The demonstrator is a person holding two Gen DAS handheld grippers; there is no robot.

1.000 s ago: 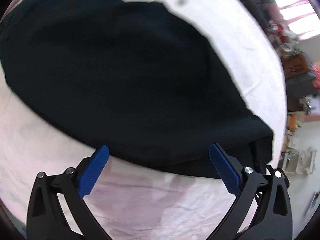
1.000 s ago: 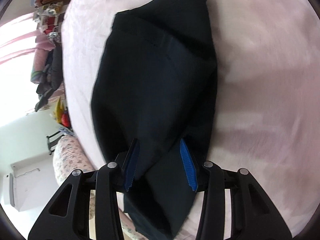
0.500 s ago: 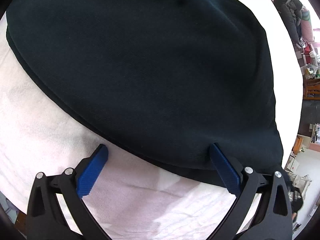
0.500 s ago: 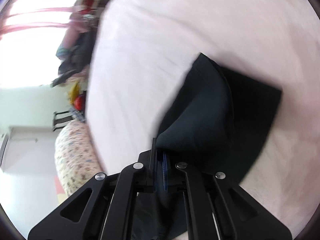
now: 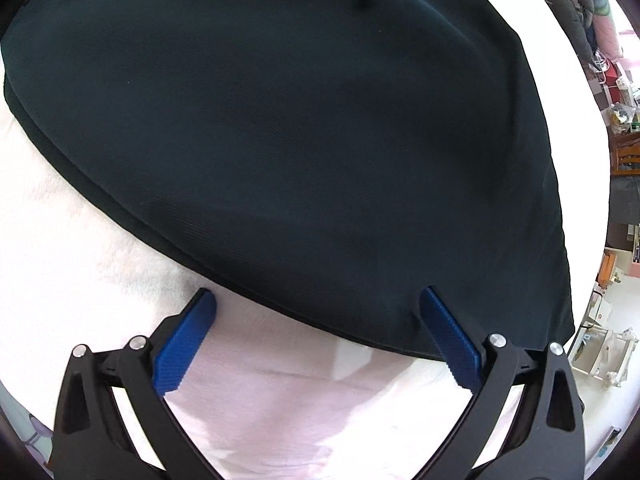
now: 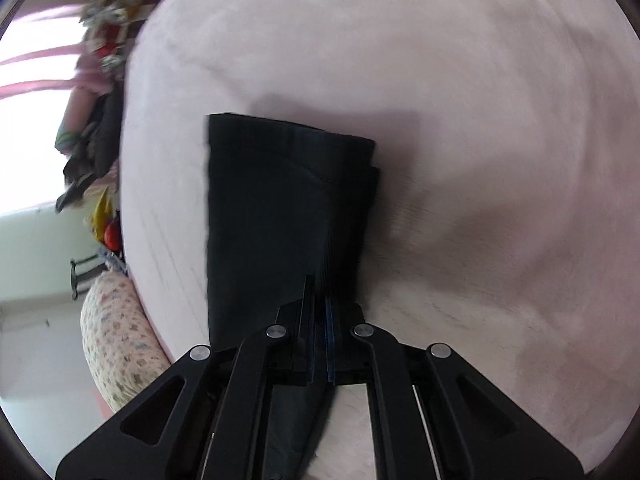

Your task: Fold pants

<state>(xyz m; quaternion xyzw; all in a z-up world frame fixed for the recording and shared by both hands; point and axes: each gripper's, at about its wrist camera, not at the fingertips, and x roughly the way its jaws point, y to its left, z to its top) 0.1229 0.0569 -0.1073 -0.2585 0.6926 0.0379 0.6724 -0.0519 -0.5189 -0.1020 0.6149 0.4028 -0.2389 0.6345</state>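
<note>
Item: pants [image 5: 304, 140], black, lying on a pale pink bed [image 5: 280, 408].

Position, left view: the pants fill the upper part, their near edge running from upper left down to lower right just ahead of the fingers. Long axis here reads roughly left to right across the view, slanting down toward the right.

Left gripper [image 5: 318, 336]: fingers spread wide, nothing between them. The right finger [image 5: 450, 340] sits at or on the near edge of the cloth; contact cannot be told. The left finger [image 5: 186, 344] is over bare bed, just short of that edge.

Position, right view: a narrow end of the pants [image 6: 280, 220] stretches straight away from the gripper, with its stitched hem at the far end. Long axis points directly away from the fingers.

Right gripper [image 6: 318, 320]: fingers clenched on the near part of this cloth, which passes between them.

Judgement: the right hand has the only grip, so it would carry the fold; the left is nearest the long edge, and placed to pinch or pin it.
</note>
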